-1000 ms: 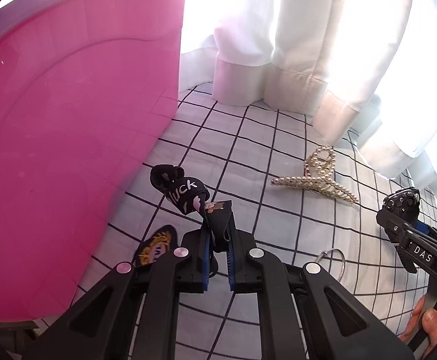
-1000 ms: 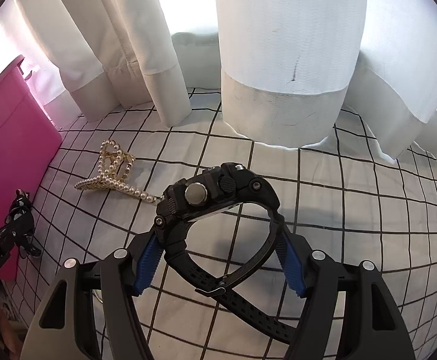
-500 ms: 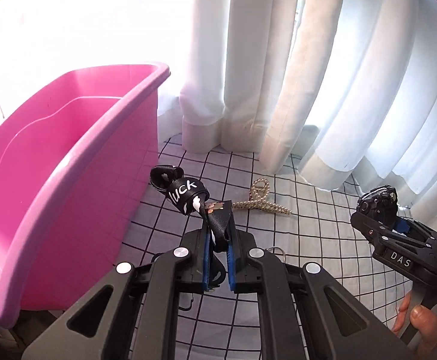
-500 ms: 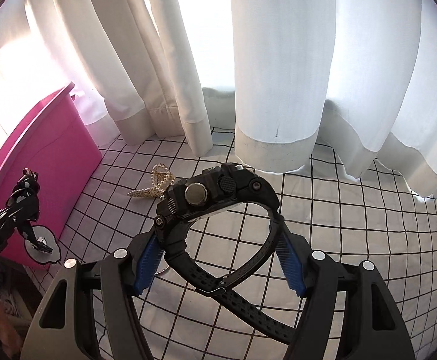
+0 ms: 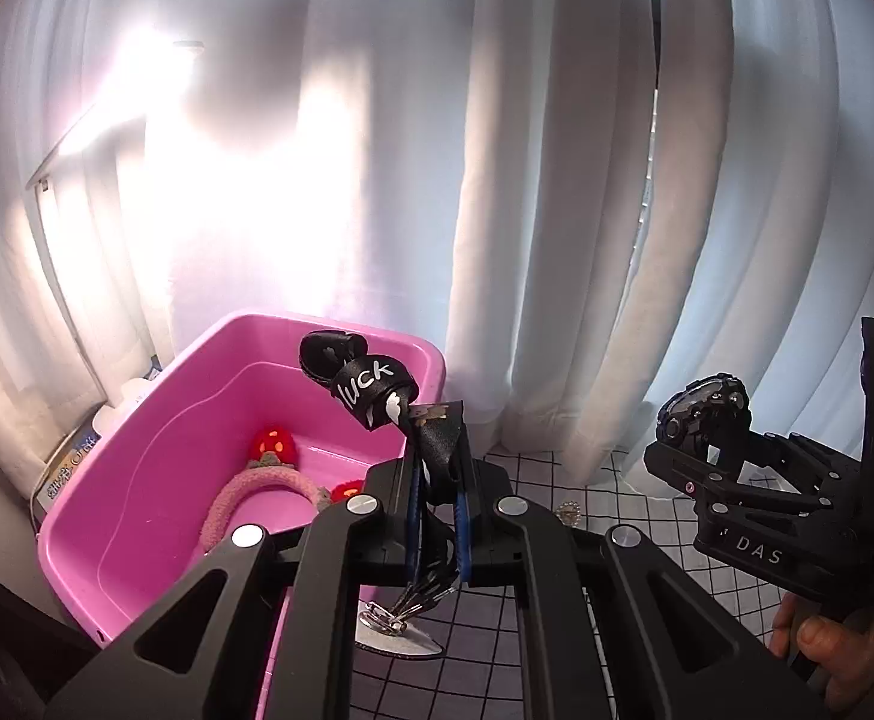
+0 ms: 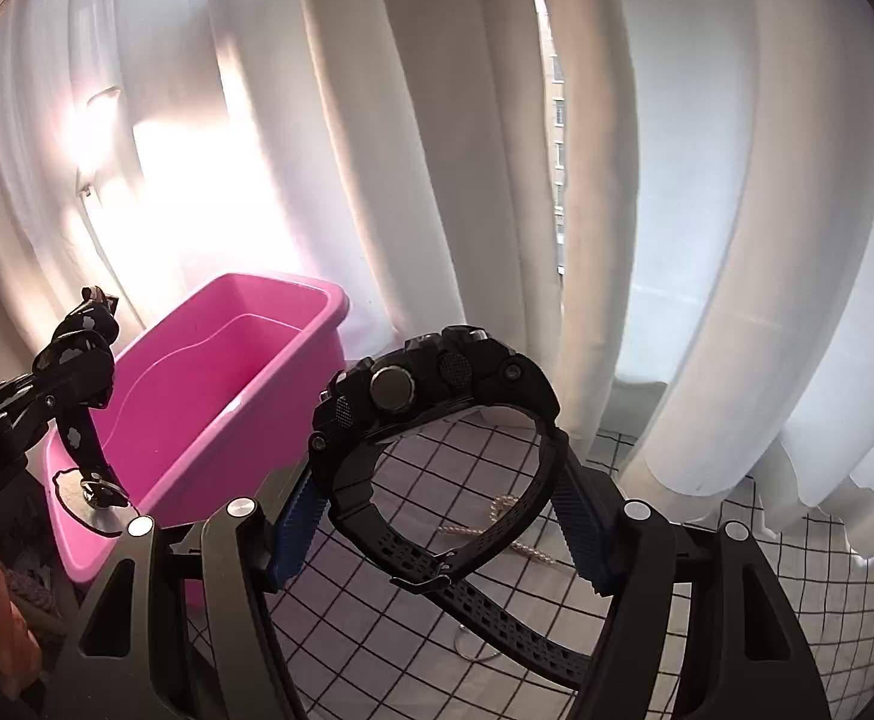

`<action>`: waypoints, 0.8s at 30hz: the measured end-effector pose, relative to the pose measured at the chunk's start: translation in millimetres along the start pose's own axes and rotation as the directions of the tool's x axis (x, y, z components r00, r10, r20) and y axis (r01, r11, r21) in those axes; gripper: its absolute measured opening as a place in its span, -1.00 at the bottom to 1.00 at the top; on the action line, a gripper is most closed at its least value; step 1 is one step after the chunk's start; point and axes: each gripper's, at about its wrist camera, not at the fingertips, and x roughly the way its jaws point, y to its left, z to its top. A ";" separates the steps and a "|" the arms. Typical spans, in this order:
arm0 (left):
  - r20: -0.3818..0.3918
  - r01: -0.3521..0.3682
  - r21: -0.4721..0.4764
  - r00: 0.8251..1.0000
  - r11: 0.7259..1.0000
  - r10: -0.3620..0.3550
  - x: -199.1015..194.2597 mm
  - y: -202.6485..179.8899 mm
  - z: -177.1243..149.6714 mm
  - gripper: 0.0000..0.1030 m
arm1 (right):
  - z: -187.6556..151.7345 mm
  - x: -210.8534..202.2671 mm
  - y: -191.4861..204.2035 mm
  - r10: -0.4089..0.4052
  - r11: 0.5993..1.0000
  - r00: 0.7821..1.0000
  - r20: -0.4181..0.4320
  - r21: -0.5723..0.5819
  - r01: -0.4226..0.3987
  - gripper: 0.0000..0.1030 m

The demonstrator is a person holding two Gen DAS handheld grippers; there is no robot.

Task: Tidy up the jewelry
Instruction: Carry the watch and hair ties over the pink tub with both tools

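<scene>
Left gripper (image 5: 435, 480): jaws pinched narrow on a black strap keychain (image 5: 371, 387) lettered "luck", its loop rising toward 11 o'clock above the fingers, its metal ring and flat charm (image 5: 398, 639) dangling below at 6 o'clock. Pink bin (image 5: 137, 480) at 9 o'clock of that gripper, open top; inside, a fuzzy pink headband (image 5: 257, 495) with red-orange ornaments. Right gripper (image 6: 437, 510): jaws held wide, blue pads pressed against both sides of a black watch (image 6: 431, 384), case uppermost, buckled band looped between the fingers, loose tail trailing toward 5 o'clock. Pearl hair claw (image 6: 505, 525) on the checked cloth (image 6: 736, 600) beneath, seen through the band. White curtains (image 6: 437, 120) at 12 o'clock. Thumb (image 5: 820, 648) at the right handle.
</scene>
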 end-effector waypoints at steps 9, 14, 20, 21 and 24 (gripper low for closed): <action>-0.039 -0.186 -0.093 0.982 0.978 0.183 17.4 105.4 12.4 -0.82 | 62.7 51.0 106.4 0.176 0.973 0.984 -0.028 -0.147 -0.178 0.29; -0.123 -0.246 -0.153 0.966 0.957 0.228 40.4 144.9 -9.7 -0.82 | 73.4 84.3 155.0 0.220 0.952 0.972 -0.080 -0.198 -0.232 0.29; -0.234 -0.285 -0.201 0.943 0.937 0.237 65.3 173.1 -39.3 -0.82 | 68.0 130.7 185.5 0.214 0.942 0.961 -0.178 -0.222 -0.251 0.29; -0.253 -0.292 -0.205 0.938 0.934 0.237 69.4 176.1 -43.6 -0.82 | 66.5 138.5 188.2 0.211 0.942 0.958 -0.196 -0.222 -0.253 0.29; -0.295 -0.303 -0.215 0.926 0.928 0.234 78.7 182.4 -53.2 -0.82 | 64.5 159.6 198.8 0.188 0.940 0.953 -0.238 -0.238 -0.245 0.29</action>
